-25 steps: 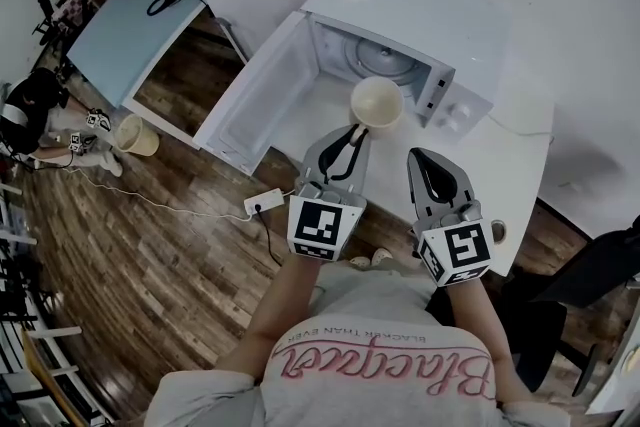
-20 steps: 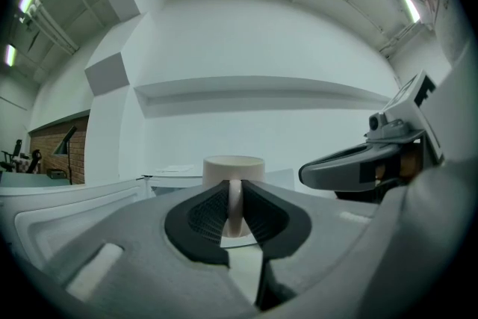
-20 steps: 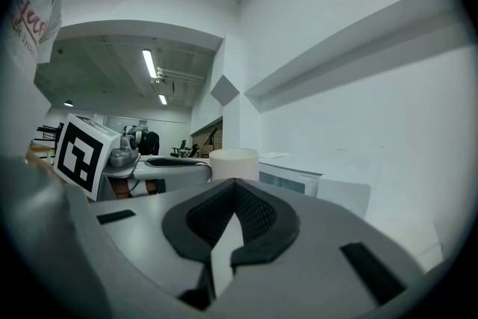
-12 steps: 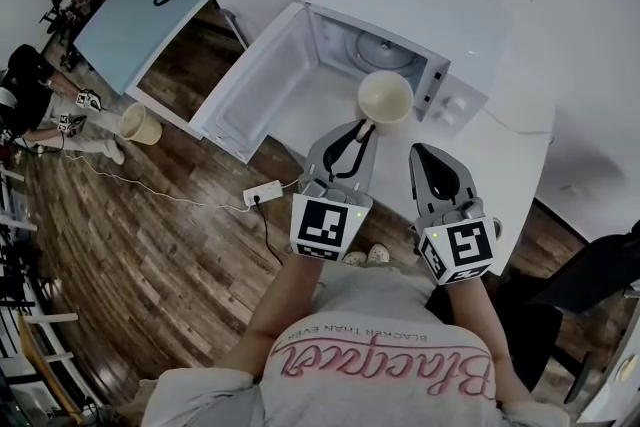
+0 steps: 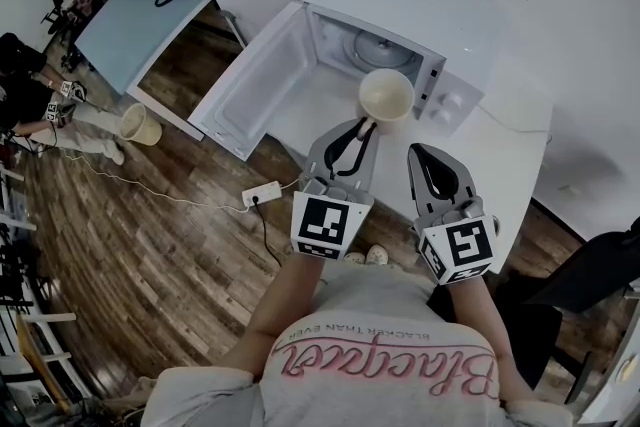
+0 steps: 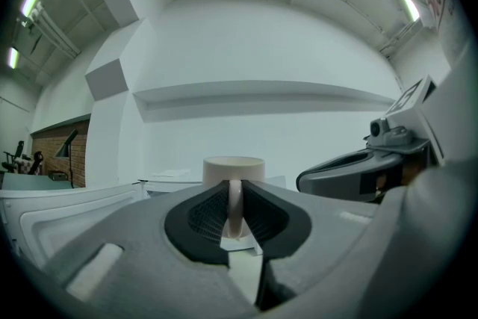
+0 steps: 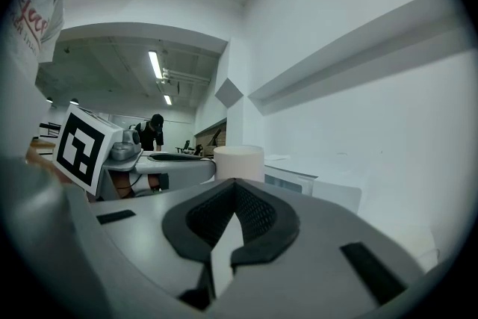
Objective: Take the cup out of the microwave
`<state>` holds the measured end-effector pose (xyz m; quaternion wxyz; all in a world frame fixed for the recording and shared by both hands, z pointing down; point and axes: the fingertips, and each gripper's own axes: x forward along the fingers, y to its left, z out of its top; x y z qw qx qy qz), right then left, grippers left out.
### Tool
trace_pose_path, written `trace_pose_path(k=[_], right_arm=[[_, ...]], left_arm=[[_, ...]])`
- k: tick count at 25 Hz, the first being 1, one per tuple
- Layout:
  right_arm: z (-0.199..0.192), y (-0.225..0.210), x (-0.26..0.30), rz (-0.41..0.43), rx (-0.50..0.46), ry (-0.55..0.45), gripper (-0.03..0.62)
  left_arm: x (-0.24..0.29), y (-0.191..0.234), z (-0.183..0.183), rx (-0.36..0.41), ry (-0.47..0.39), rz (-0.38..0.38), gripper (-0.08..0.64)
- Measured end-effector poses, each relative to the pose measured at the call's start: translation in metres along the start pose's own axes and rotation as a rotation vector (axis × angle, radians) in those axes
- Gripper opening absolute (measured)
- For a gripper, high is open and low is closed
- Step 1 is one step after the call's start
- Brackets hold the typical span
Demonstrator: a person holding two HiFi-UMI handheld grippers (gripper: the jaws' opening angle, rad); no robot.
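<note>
Grey and closed, the left gripper is clamped on the handle of the cream cup, which is carried upright at 1 o'clock of it. The right gripper, at 3 o'clock of the left one, is pressed together on nothing.

Compared with one second ago, little is changed. The cup is shifted only slightly toward 1 o'clock, so that it is now seen nearer the control-panel side of the microwave. The cup is already outside the cavity, in the air above the white table. The taking out is therefore judged to be nearly done, and a place for setting the cup down is probably to be chosen next. The door is seen open at 10 o'clock of the cup.

In the left gripper view the handle is shown squeezed between the ribbed pads, a thing that cannot be verified from the head view. In the right gripper view the closed, empty jaws are confirmed. Only in the head view is the glass plate inside the cavity seen.
</note>
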<state>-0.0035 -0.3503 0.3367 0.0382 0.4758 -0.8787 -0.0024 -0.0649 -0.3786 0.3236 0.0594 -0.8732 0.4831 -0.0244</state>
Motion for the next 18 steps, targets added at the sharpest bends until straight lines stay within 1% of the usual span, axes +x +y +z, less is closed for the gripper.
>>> trace_pose_path(k=[8,12,18], right_arm=[[-0.003,0.001,-0.006,0.004,-0.015,0.003,0.008],[-0.002,-0.004,-0.008,-0.011,0.002,-0.003,0.008],[-0.004,-0.005,-0.009,-0.009,-0.016,0.011,0.008]], left_arm=[[0.001,-0.006,-0.002,-0.009,-0.002,-0.014,0.049],[0.002,-0.009,-0.003,-0.023,-0.002,-0.028,0.049],[0.003,-0.012,-0.002,-0.015,-0.001,-0.029,0.049]])
